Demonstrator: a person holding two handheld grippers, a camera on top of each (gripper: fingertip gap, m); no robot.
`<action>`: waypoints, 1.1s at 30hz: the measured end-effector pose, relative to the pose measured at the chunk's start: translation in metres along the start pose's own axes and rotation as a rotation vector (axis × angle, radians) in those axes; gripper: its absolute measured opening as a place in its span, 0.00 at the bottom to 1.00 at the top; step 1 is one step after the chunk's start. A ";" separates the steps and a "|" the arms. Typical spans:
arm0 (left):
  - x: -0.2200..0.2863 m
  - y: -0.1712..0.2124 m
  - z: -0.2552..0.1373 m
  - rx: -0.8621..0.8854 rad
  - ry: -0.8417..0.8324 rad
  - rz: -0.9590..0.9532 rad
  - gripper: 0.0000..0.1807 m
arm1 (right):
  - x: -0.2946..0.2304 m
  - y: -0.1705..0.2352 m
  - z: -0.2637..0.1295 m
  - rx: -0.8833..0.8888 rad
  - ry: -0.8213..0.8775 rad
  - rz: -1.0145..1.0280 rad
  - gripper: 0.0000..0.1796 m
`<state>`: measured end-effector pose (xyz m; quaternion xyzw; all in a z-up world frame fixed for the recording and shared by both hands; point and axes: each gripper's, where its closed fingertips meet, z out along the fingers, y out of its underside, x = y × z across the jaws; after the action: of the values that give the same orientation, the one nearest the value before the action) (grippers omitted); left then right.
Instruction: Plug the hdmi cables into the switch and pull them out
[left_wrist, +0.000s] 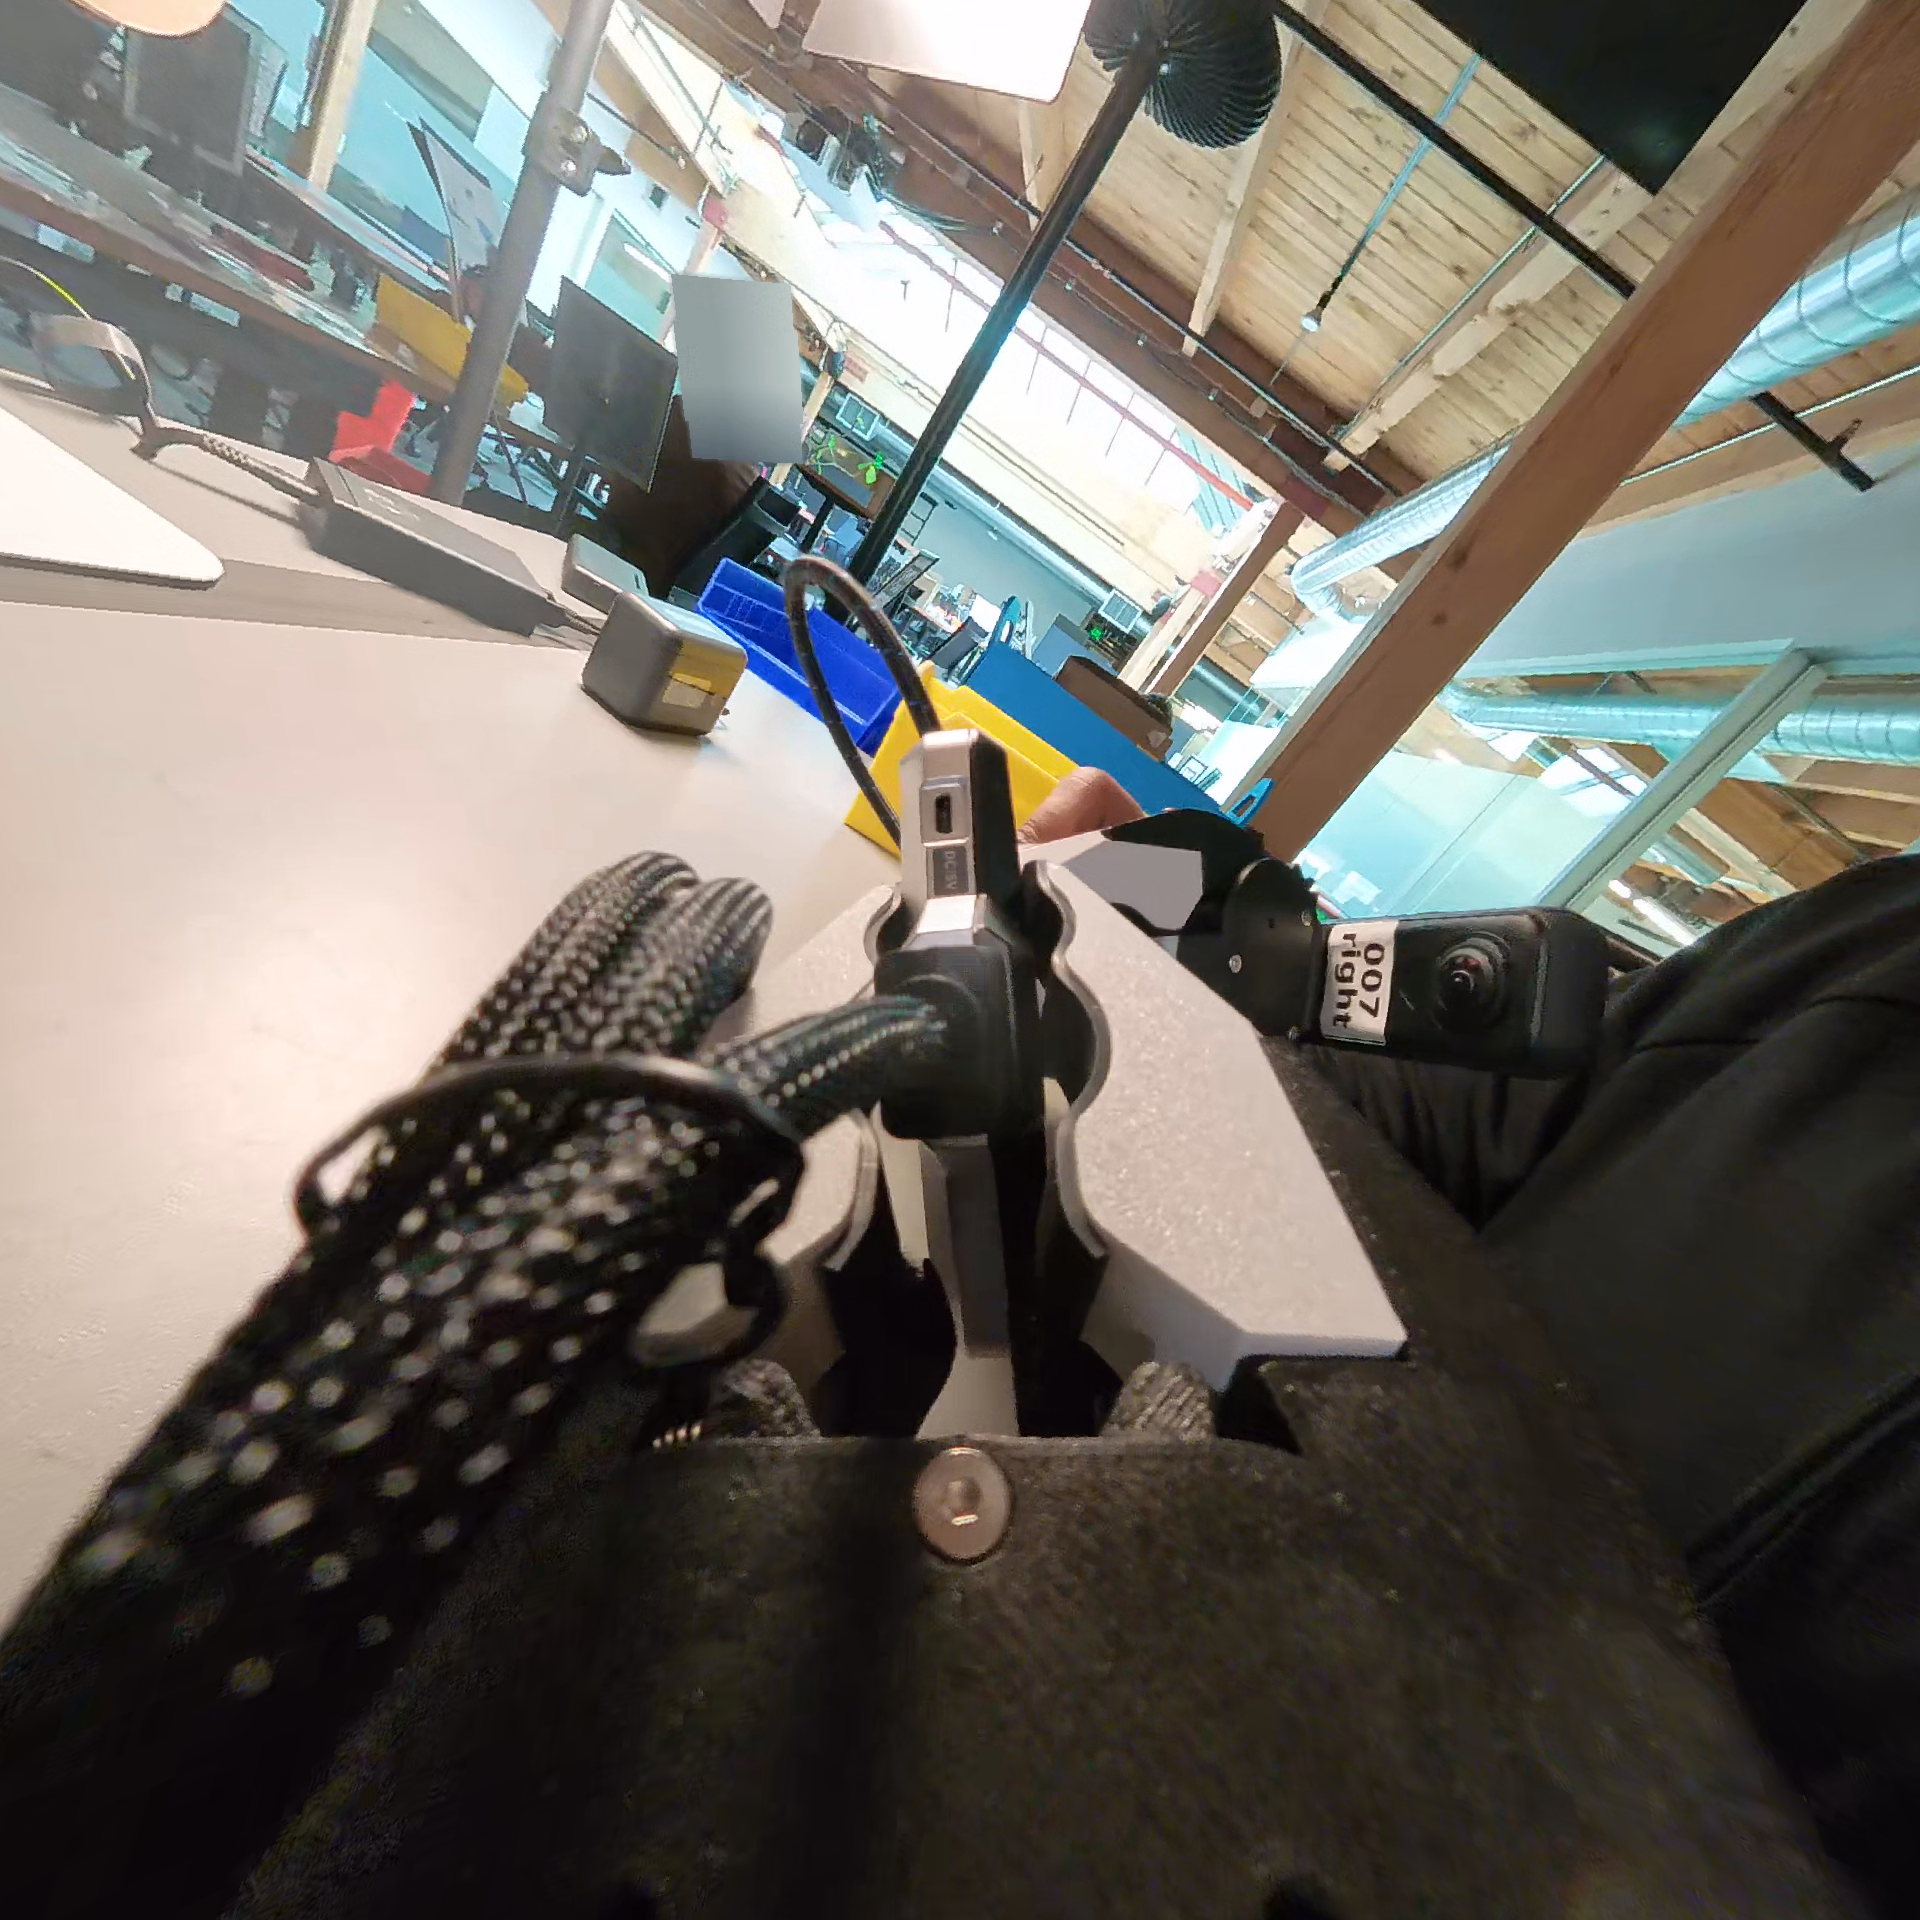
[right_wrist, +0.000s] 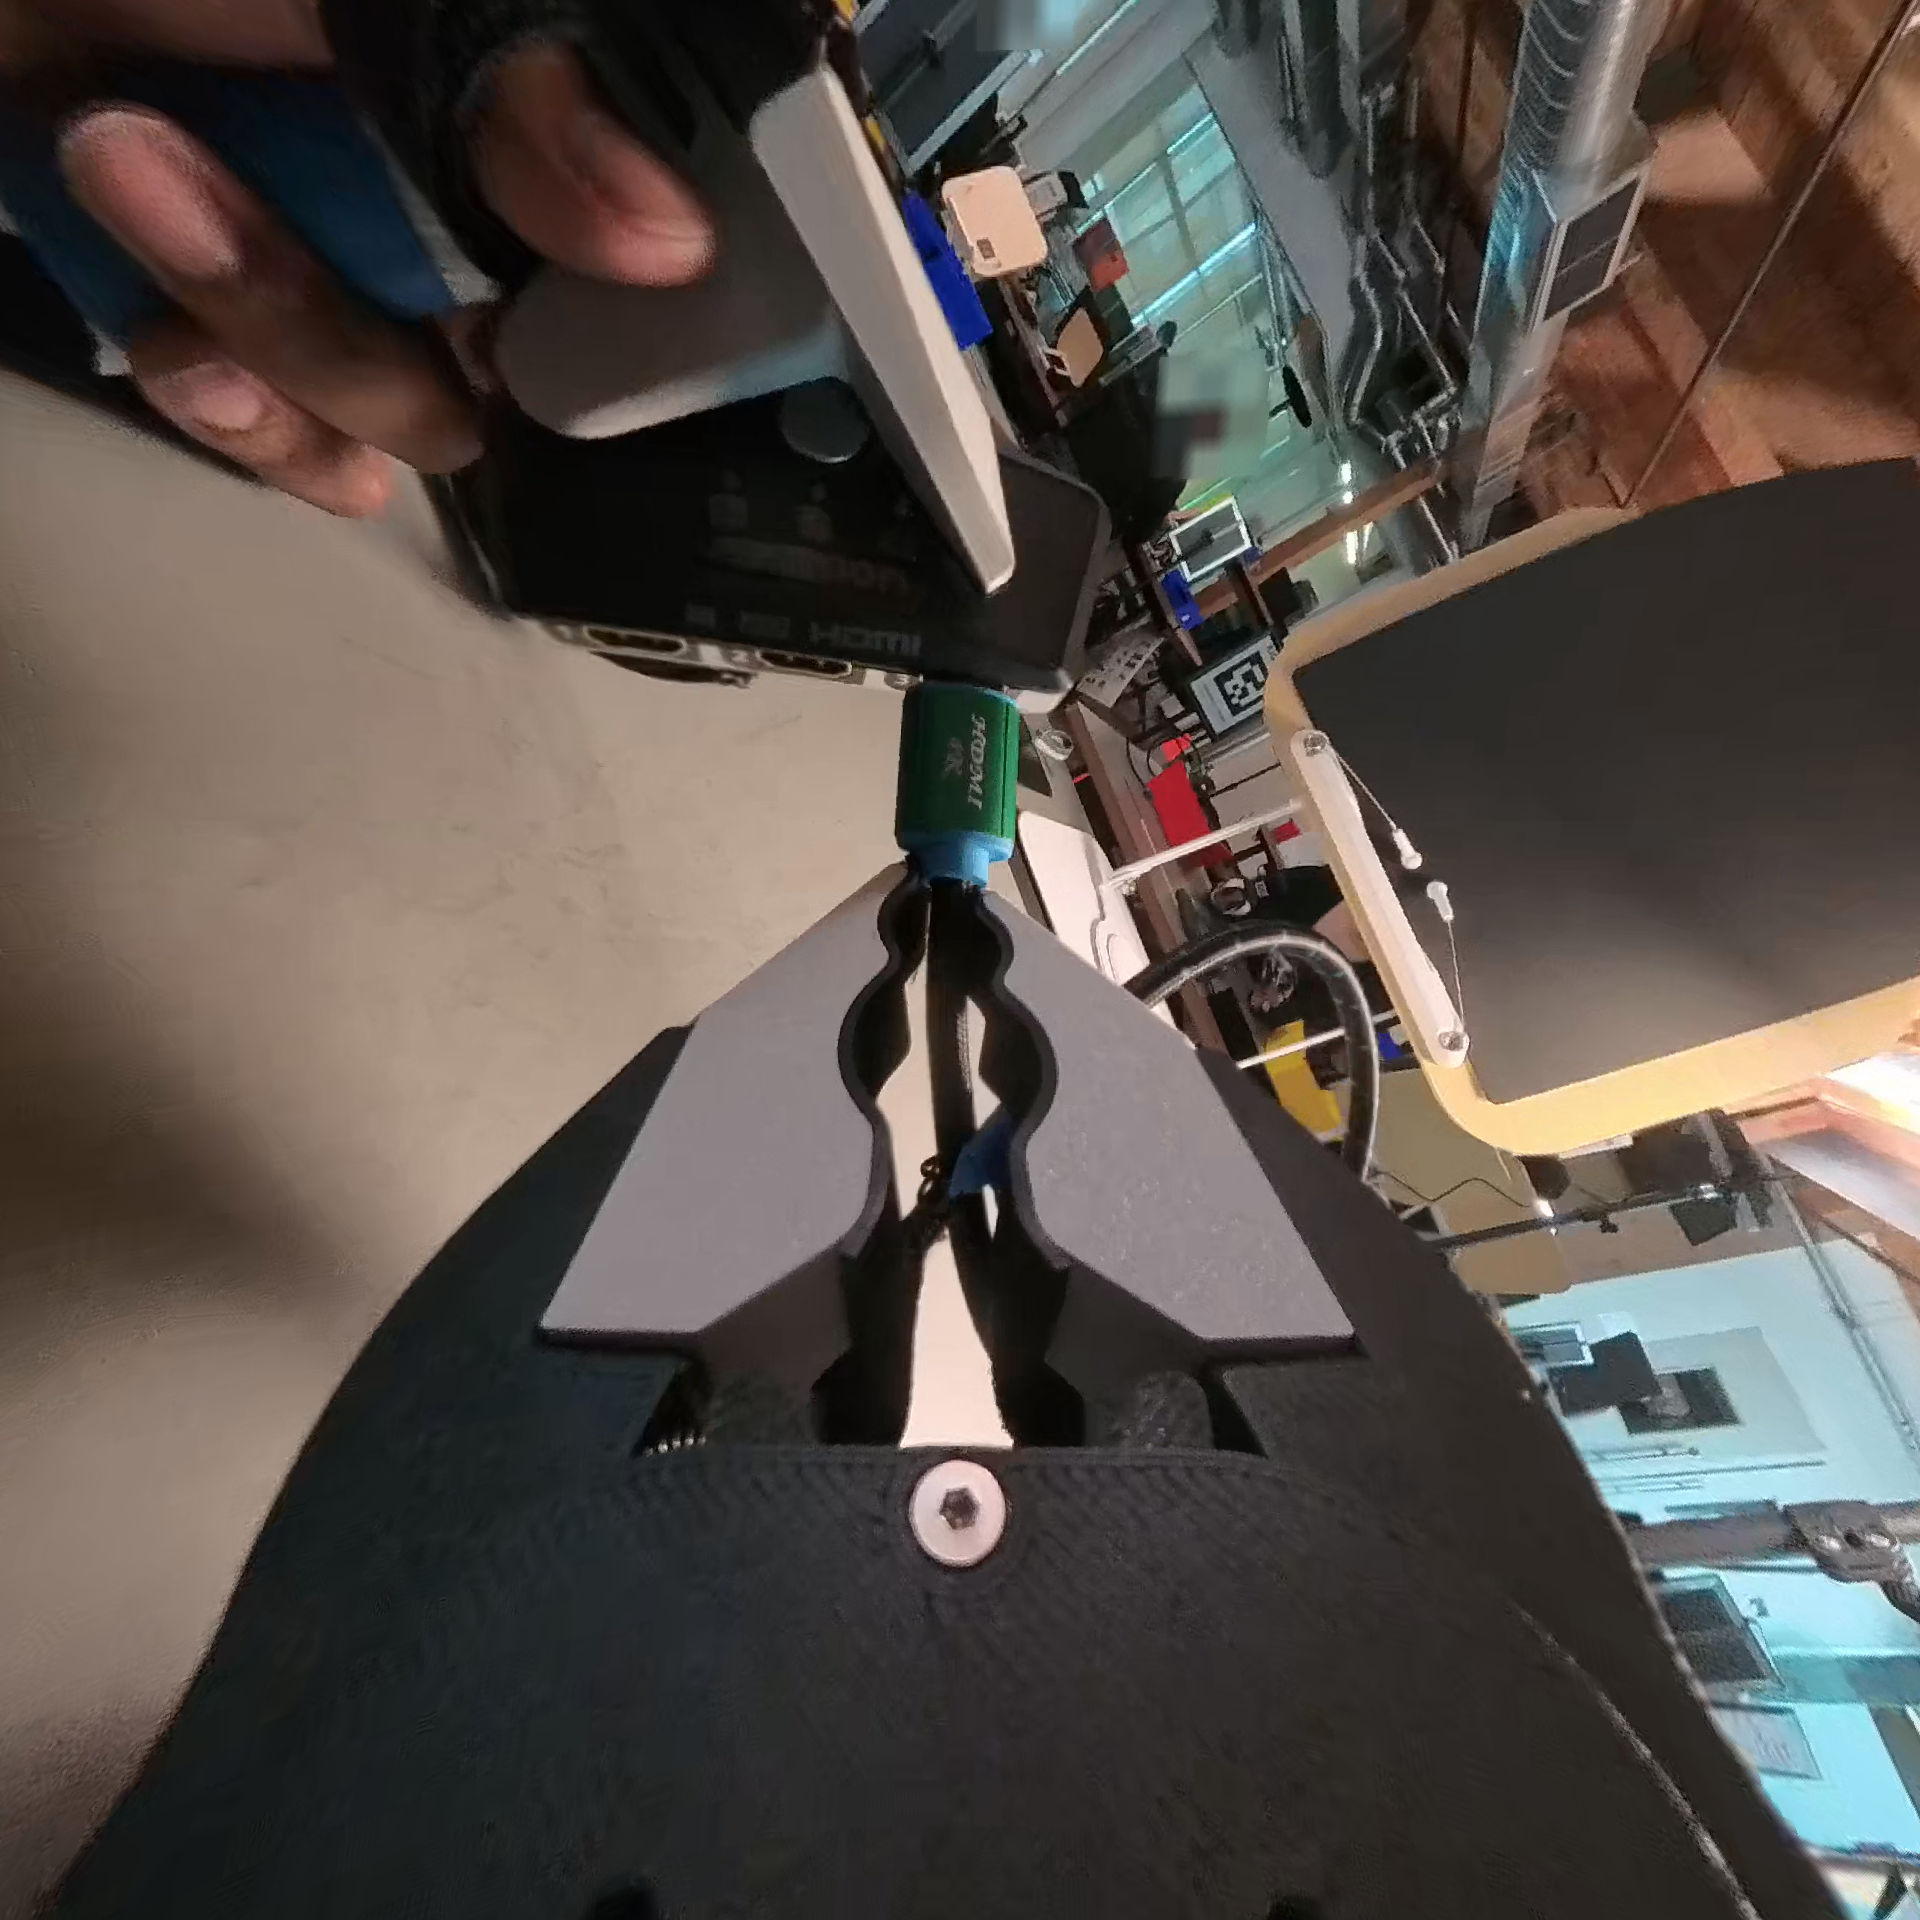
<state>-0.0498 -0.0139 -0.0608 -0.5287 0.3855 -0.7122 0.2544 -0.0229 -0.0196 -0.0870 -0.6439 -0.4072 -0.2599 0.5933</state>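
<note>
My left gripper (left_wrist: 966, 904) is shut on the HDMI switch (left_wrist: 940, 821), a thin black and silver box seen edge-on and held upright above the grey table (left_wrist: 312, 831). A black plug (left_wrist: 945, 1029) with a thick braided cable (left_wrist: 540, 1091) sits at the switch's near end, between my fingers. In the right wrist view the switch (right_wrist: 790, 561) shows two empty ports. A green HDMI plug (right_wrist: 956, 769) sits in its end port. My right gripper (right_wrist: 945, 894) is shut on the cable just behind that plug. The left gripper's grey fingers (right_wrist: 883, 312) and a hand (right_wrist: 260, 353) are above.
On the table stand a grey and yellow cube (left_wrist: 665, 665), a black box (left_wrist: 416, 530) and a white pad (left_wrist: 83, 520). Blue (left_wrist: 800, 634) and yellow (left_wrist: 966, 748) bins lie past the table edge. A wooden post (left_wrist: 1558, 436) rises on the right. A tan-rimmed black panel (right_wrist: 1610, 779) hangs close by.
</note>
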 end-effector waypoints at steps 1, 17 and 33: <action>0.001 0.000 0.000 -0.002 0.002 -0.003 0.14 | 0.000 0.001 0.000 0.002 -0.010 0.003 0.04; 0.005 0.006 0.001 -0.047 0.050 -0.039 0.14 | -0.001 0.001 -0.005 0.047 -0.068 -0.082 0.04; 0.004 0.010 -0.004 -0.082 0.048 -0.075 0.14 | -0.010 0.000 -0.005 0.060 -0.134 -0.014 0.03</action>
<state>-0.0556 -0.0210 -0.0676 -0.5355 0.4001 -0.7173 0.1964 -0.0271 -0.0263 -0.0945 -0.6388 -0.4583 -0.2080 0.5820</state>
